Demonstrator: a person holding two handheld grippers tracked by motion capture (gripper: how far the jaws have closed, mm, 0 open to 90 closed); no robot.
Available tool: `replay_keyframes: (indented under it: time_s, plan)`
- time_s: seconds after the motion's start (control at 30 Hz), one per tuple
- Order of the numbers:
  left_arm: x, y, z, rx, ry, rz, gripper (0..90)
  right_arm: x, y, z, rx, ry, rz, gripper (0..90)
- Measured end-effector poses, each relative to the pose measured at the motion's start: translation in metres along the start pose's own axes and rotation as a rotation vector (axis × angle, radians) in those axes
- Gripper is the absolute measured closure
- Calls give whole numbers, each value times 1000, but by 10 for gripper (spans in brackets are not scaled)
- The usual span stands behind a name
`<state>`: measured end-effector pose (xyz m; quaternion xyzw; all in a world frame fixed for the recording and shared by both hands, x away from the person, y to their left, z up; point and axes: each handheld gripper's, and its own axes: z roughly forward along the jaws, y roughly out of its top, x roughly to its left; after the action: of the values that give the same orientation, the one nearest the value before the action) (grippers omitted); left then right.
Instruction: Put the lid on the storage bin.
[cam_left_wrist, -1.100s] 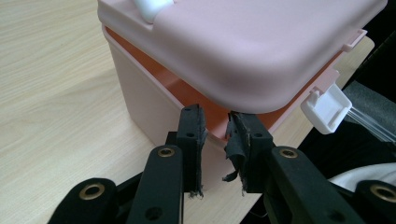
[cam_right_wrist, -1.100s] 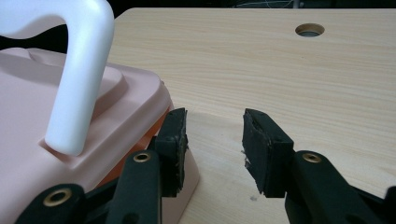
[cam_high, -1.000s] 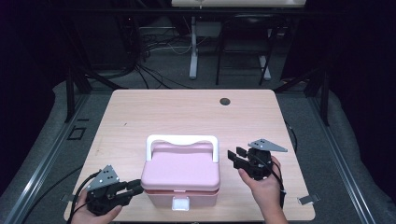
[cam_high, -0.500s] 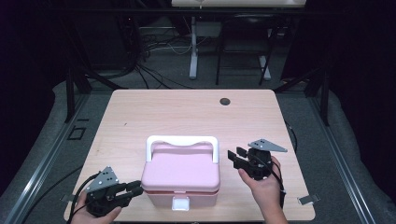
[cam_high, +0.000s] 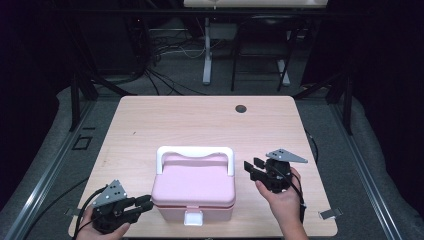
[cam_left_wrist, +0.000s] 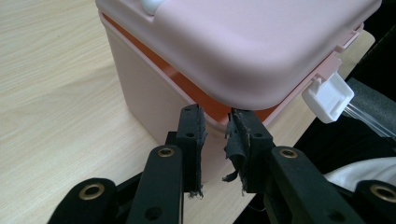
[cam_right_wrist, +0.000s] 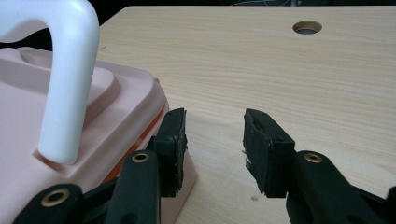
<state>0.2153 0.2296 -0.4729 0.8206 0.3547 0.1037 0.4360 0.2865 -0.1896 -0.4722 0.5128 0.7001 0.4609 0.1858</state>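
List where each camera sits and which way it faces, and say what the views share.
High view: above the person's side, looking forward and down on the table; both hands show, with the left hand-held gripper and right hand-held gripper.
Left gripper view: low at the pink box, facing its corner under the lid; its own jaws show.
Right gripper view: beside the box, facing across the table; its own jaws show.
Shared: all show the box; the white handle appears in two.

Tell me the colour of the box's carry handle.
White; the handle shows best in the right gripper view, above the pink lid.
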Motion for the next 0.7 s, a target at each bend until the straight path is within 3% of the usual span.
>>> replay_keyframes:
  time_s: [0.7]
  plan:
    - [0, -3, 0, 6, 1, -13, 739, -1, 0, 0, 0, -5, 1, 591]
